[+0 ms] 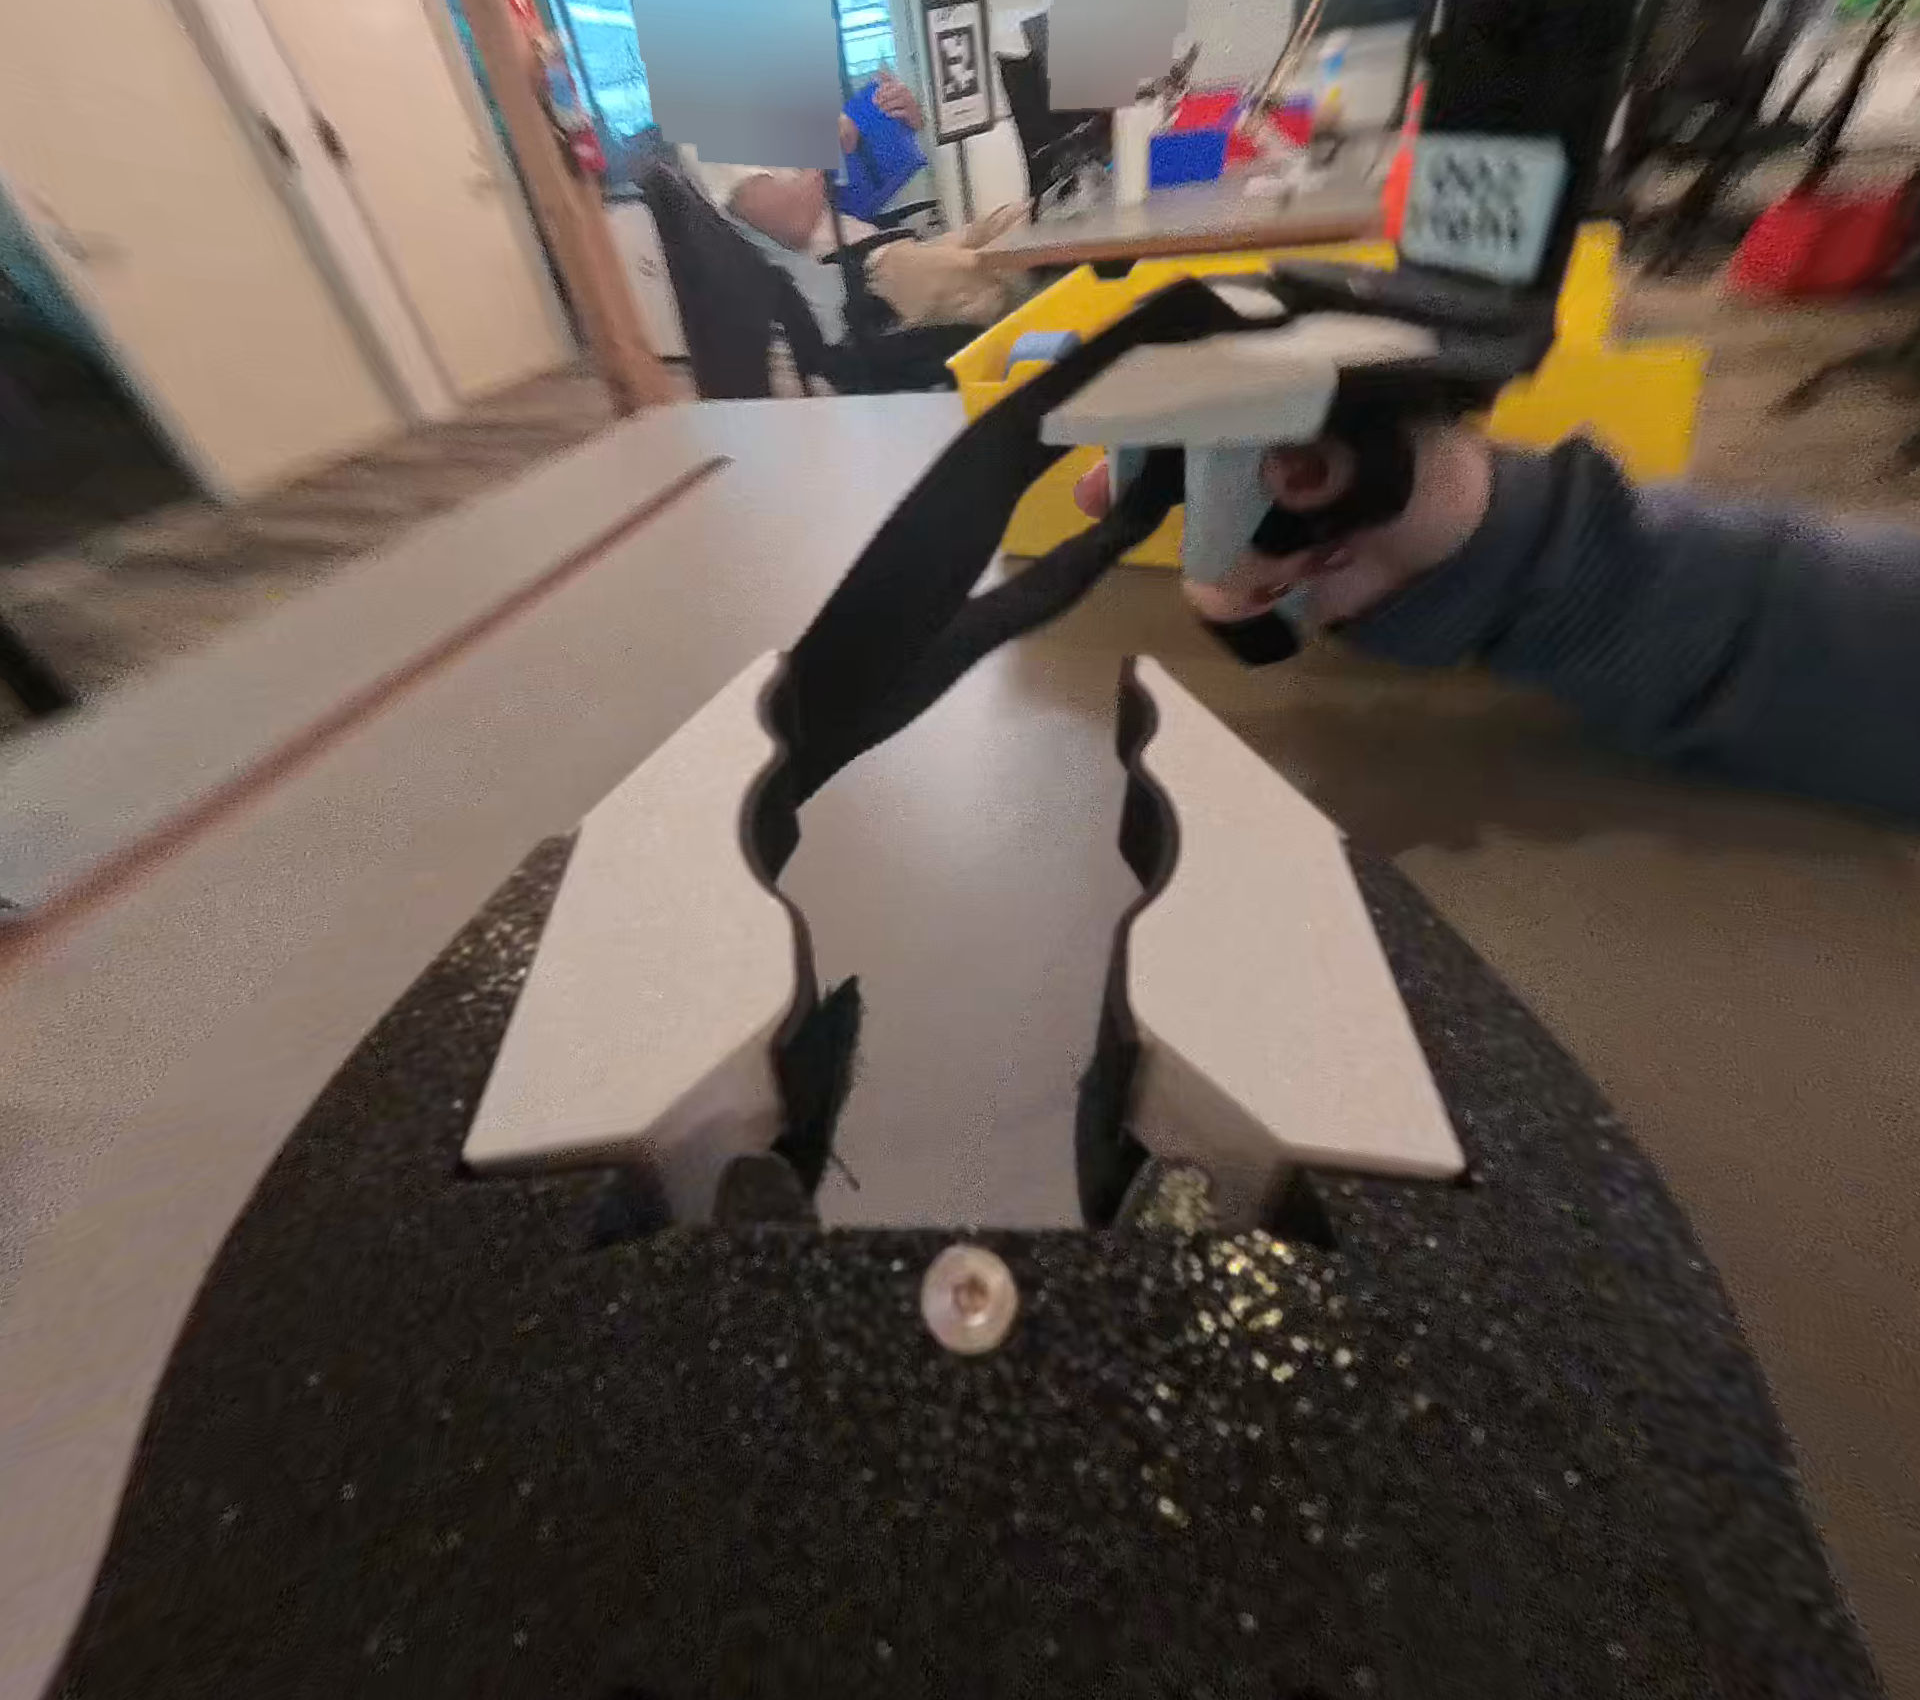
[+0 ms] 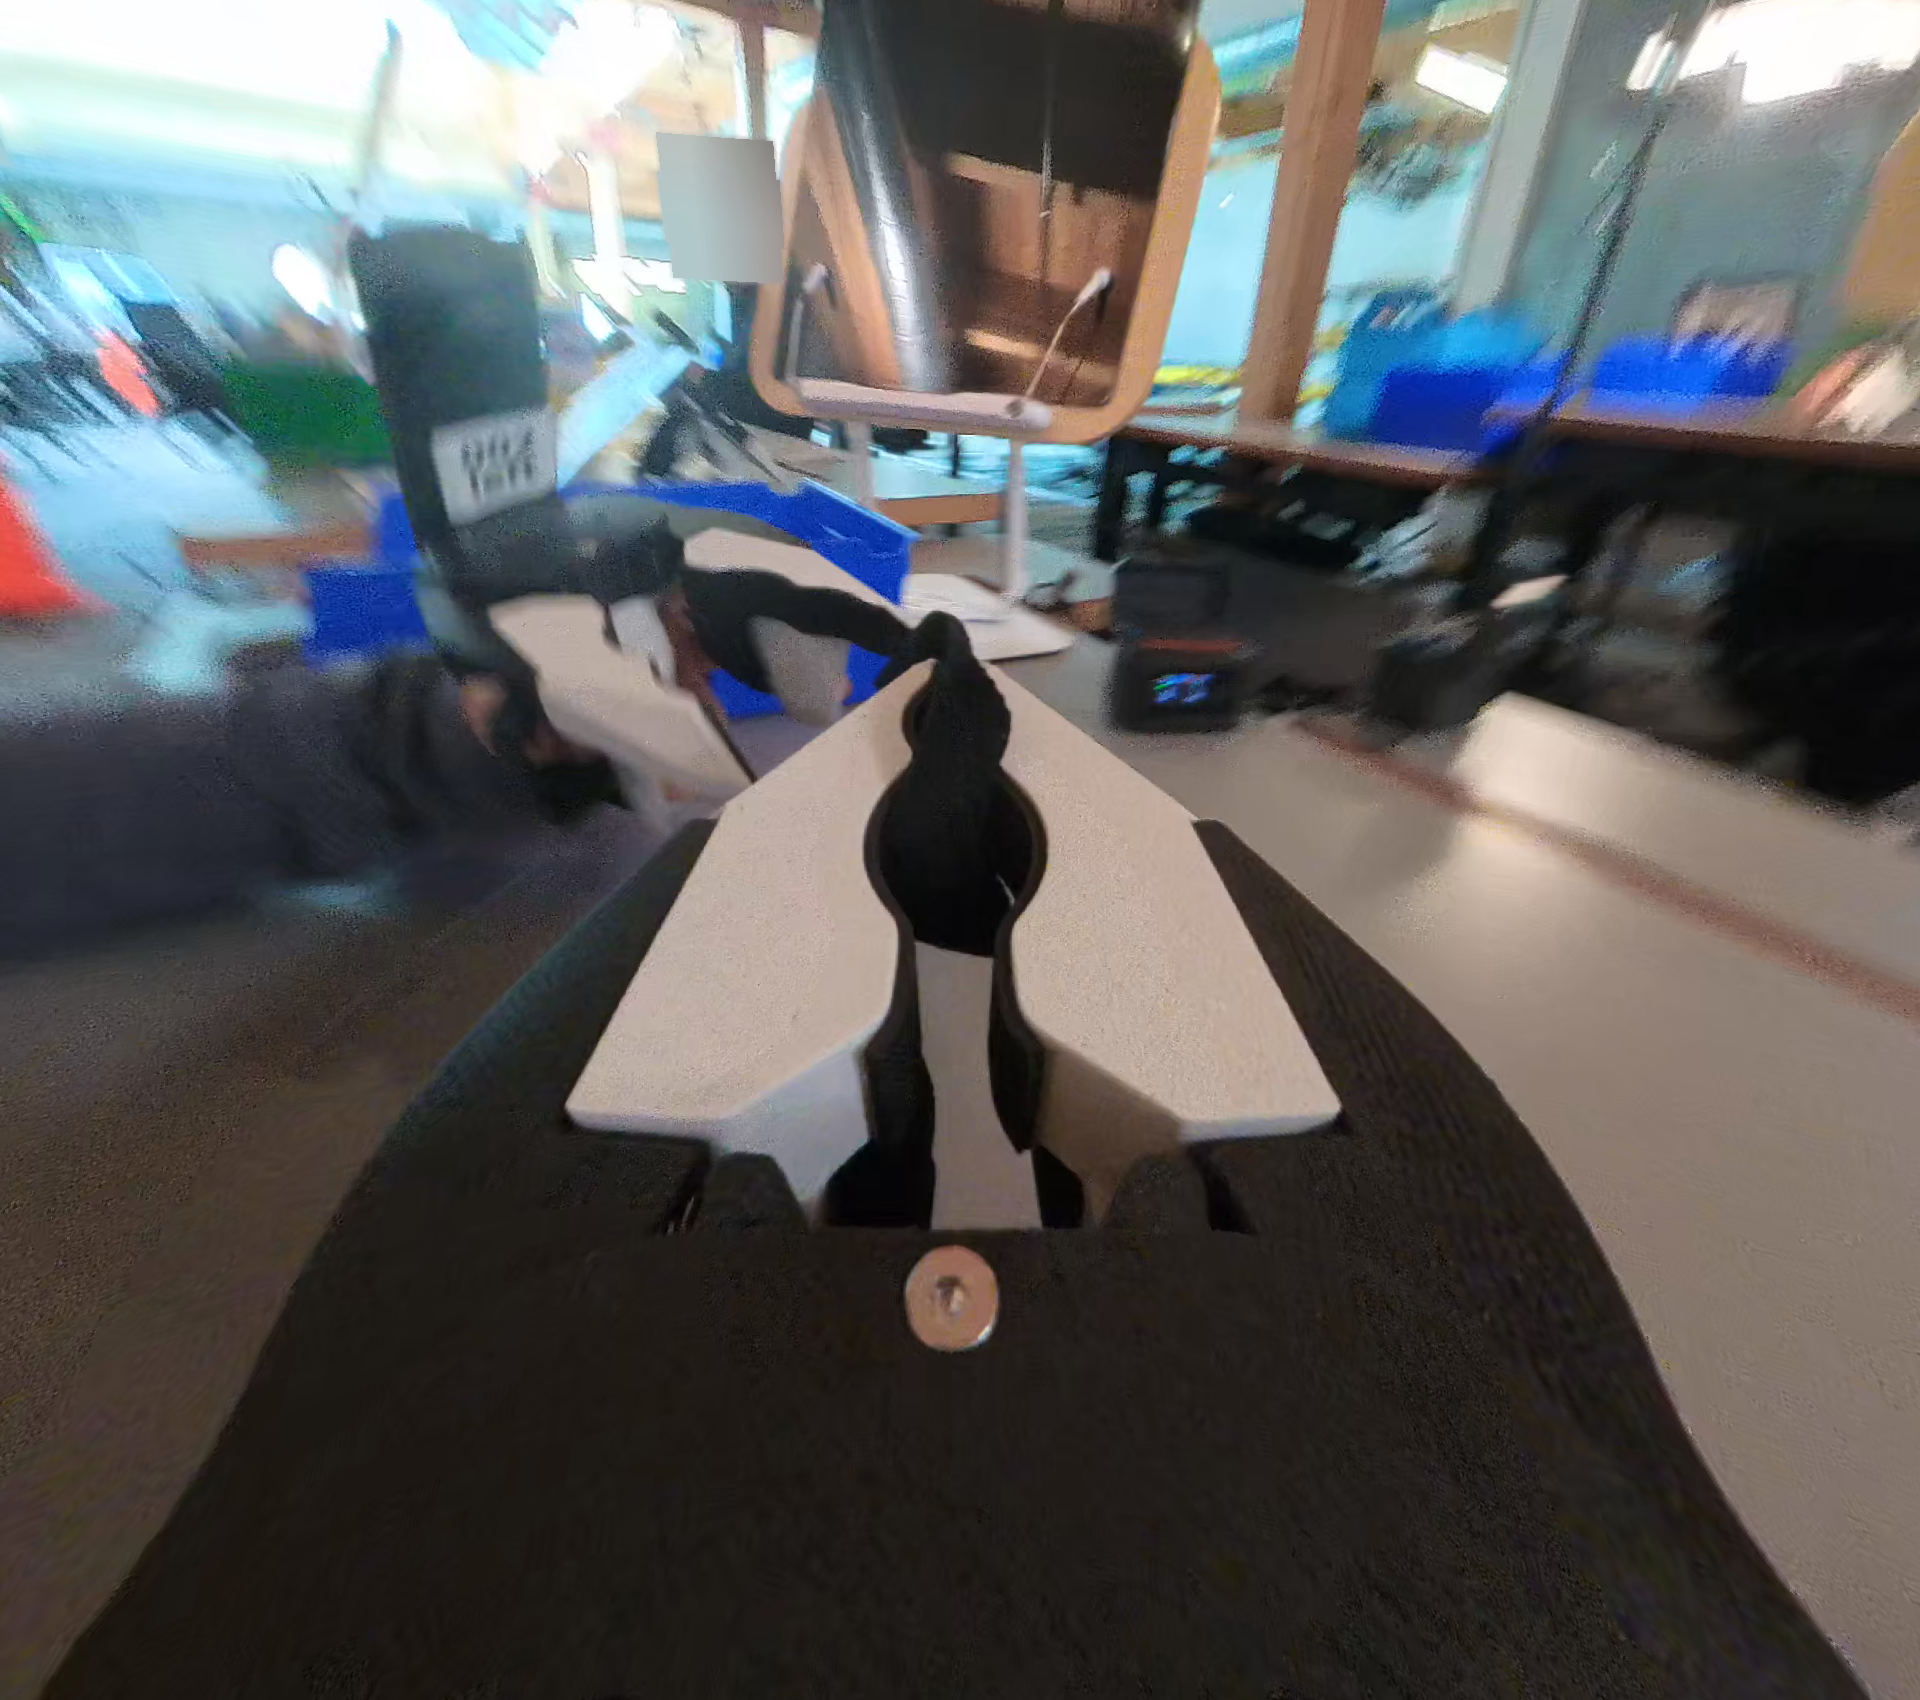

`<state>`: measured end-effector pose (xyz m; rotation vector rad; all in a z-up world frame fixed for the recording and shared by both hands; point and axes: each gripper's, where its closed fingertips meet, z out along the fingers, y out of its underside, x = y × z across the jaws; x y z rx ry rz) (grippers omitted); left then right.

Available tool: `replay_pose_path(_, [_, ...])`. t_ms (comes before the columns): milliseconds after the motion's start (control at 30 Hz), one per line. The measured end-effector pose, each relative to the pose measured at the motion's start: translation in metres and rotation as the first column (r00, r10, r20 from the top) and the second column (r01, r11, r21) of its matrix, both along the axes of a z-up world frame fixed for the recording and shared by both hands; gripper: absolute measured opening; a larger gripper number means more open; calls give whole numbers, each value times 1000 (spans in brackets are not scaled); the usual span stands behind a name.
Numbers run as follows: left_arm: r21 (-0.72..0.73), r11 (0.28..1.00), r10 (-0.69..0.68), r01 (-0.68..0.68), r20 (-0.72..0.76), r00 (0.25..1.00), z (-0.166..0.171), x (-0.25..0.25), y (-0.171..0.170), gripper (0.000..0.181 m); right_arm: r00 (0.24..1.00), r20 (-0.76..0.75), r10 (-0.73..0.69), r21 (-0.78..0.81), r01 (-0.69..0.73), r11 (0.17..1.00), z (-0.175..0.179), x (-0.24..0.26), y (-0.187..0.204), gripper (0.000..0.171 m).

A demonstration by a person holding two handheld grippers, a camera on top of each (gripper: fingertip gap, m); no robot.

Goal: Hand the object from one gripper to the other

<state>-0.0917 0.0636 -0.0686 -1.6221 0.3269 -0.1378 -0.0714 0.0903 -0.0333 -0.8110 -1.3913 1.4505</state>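
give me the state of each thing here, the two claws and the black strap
left claw: open, strap lying against one finger
right claw: shut on the black strap
black strap: off the table, stretched between the two claws
yellow bin: on the table behind the right claw, contents hidden

Each gripper is built alike: a rough black base, speckled with glints on the left gripper (image 1: 951,840) and matte on the right gripper (image 2: 956,829), with one silver hex-socket screw (image 1: 968,1303) set in the middle. Two pale grey fingers (image 1: 644,944) taper forward, their inner edges wavy and lined in black. The hand (image 1: 1340,528) wears a black fingerless glove below a dark blue ribbed sleeve (image 1: 1662,601)
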Motion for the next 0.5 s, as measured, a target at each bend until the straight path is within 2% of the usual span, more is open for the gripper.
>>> replay_pose_path(33, [-28, 999, -37, 41, 128, 991, 1, -1, -1, 49, 996, -61, -60, 141, 68, 988, 1, 0, -3, 0])
replay_pose_path(100, [-42, 990, -112, 137, 367, 924, 7, -2, -4, 49, 966, -193, -172, 357, 232, 905, 5, 0, -4, 0])
replay_pose_path(167, [-29, 973, -178, 229, 541, 822, 12, -2, -8, 46, 927, -291, -235, 496, 356, 792, 5, -2, -6, 0])
replay_pose_path(233, [-19, 949, -221, 315, 673, 706, 13, 0, -11, 41, 892, -366, -266, 569, 440, 694, 7, -3, -9, 0])
replay_pose_path(300, [-1, 923, -245, 384, 769, 591, 13, 2, -11, 52, 856, -440, -271, 612, 507, 607, 13, -3, -15, 0])
replay_pose_path(367, [12, 906, -252, 423, 818, 516, 12, 6, -9, 71, 834, -500, -234, 685, 546, 482, 12, -3, -25, 0])
replay_pose_path(433, [23, 900, -257, 435, 835, 487, 12, 8, -7, 78, 839, -515, -174, 760, 541, 360, 3, -6, -37, 0])
replay_pose_path(500, [55, 907, -265, 418, 846, 463, 16, 6, -6, 71, 851, -509, -126, 808, 523, 269, -7, -10, -49, 0])
